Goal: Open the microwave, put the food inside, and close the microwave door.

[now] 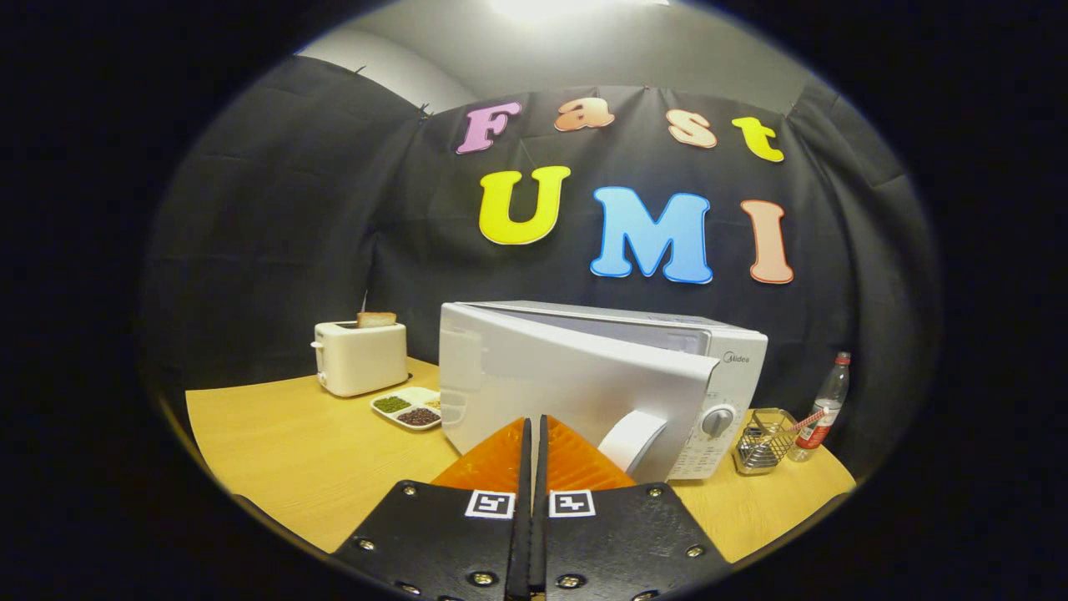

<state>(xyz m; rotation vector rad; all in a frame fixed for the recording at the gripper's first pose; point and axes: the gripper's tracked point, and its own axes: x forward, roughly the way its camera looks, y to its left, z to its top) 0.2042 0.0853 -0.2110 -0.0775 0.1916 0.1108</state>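
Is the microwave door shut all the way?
No, the microwave door stands partly swung out, just ahead of the closed tongs.

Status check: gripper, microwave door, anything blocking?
Gripper shut, empty, fingertips at the microwave door. Door ajar. Toaster and snack tray off to the side, not blocking.

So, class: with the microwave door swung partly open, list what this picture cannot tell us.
- White microwave interior, gripper view: the half-open white door hides it, so any food inside is unknown.
- Control panel print: too small.
- White divided dish: the door covers its far end.
- Tongs, fingers together: whether they touch the door is unclear.
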